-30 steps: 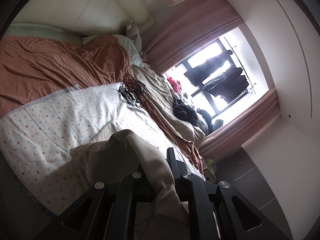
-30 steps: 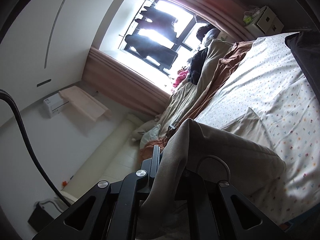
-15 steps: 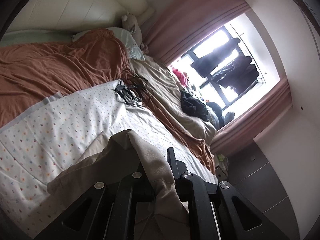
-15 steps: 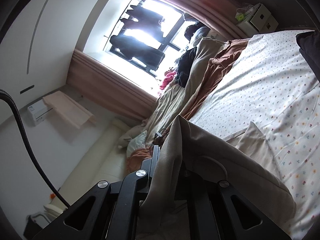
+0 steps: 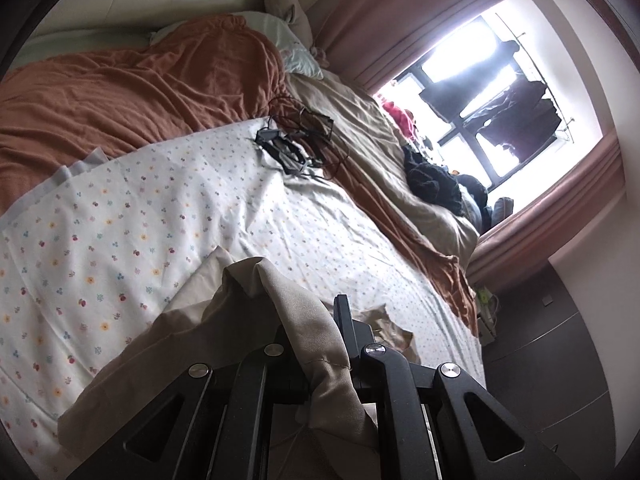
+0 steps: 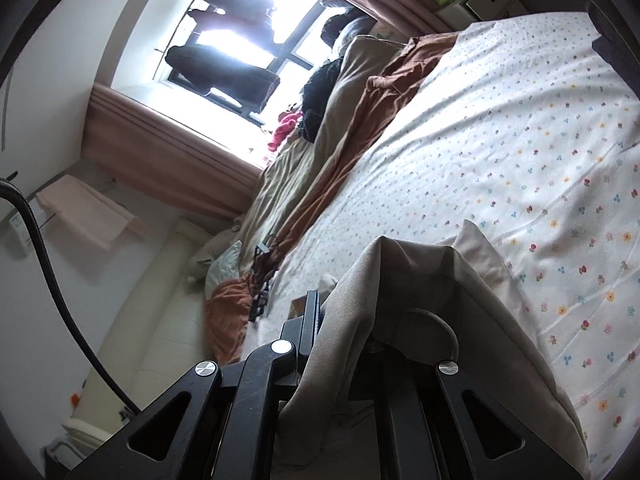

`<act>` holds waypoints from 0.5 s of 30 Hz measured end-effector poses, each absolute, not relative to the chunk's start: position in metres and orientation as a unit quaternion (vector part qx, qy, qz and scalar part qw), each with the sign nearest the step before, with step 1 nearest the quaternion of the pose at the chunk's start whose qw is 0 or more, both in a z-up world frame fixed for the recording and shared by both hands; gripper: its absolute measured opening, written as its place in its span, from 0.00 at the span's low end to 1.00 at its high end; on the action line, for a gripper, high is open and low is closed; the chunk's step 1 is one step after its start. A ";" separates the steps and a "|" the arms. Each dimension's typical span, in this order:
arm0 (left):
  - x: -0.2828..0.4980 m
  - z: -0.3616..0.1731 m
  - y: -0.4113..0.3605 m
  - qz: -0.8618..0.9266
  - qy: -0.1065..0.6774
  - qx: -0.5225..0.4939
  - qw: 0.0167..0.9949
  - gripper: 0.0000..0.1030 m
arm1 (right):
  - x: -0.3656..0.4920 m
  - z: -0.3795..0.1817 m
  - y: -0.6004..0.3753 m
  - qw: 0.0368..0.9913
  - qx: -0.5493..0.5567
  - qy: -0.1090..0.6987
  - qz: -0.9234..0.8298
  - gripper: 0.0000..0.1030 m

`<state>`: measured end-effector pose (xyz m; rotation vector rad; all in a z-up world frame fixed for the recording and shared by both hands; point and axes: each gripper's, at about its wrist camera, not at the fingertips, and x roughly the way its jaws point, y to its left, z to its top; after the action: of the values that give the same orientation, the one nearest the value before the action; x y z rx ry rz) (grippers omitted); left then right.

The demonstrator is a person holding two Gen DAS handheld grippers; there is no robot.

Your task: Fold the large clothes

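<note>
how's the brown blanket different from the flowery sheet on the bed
The brown blanket is plain rust-brown; the flowery sheet is white with small coloured flowers. The brown blanket lies bunched and deeply creased, while the flowery sheet is spread nearly flat. The beige garment rests on the flowery sheet, not on the brown blanket. Both cover the bed.

Matt beige cloth garment; printed cotton sheet

flowered sheet lies open ahead; cable tangle and brown blanket crowd beyond.
</note>
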<state>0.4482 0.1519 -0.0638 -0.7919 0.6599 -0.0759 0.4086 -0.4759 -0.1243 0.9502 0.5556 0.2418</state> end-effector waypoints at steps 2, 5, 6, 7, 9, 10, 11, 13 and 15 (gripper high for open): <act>0.460 -0.081 0.153 -0.029 0.330 -0.379 0.864 0.10 | 0.419 -0.135 -0.476 0.844 0.449 0.271 0.109 0.07; 0.476 -0.099 0.154 -0.025 0.341 -0.377 0.861 0.10 | 0.432 -0.147 -0.475 0.843 0.447 0.281 0.103 0.08; 0.482 -0.103 0.153 -0.022 0.346 -0.374 0.860 0.10 | 0.436 -0.150 -0.474 0.844 0.443 0.284 0.100 0.11; 0.487 -0.107 0.153 -0.020 0.351 -0.373 0.859 0.10 | 0.440 -0.151 -0.473 0.848 0.434 0.291 0.093 0.11; 0.497 -0.115 0.152 -0.018 0.367 -0.376 0.851 0.20 | 0.446 -0.153 -0.469 0.852 0.417 0.306 0.083 0.35; 0.500 -0.118 0.152 -0.022 0.372 -0.380 0.847 0.36 | 0.447 -0.154 -0.468 0.851 0.418 0.307 0.083 0.58; 0.502 -0.121 0.152 -0.027 0.372 -0.385 0.844 0.57 | 0.446 -0.154 -0.468 0.850 0.422 0.304 0.082 0.65; 0.497 -0.121 0.152 -0.025 0.360 -0.390 0.847 0.72 | 0.441 -0.153 -0.469 0.851 0.424 0.298 0.086 0.69; 0.490 -0.117 0.151 -0.029 0.347 -0.387 0.854 0.73 | 0.435 -0.152 -0.471 0.850 0.425 0.301 0.079 0.69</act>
<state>0.4895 0.1510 -0.1168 -0.8130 0.7292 -0.0600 0.4352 -0.4706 -0.1522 0.8944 0.6332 0.1660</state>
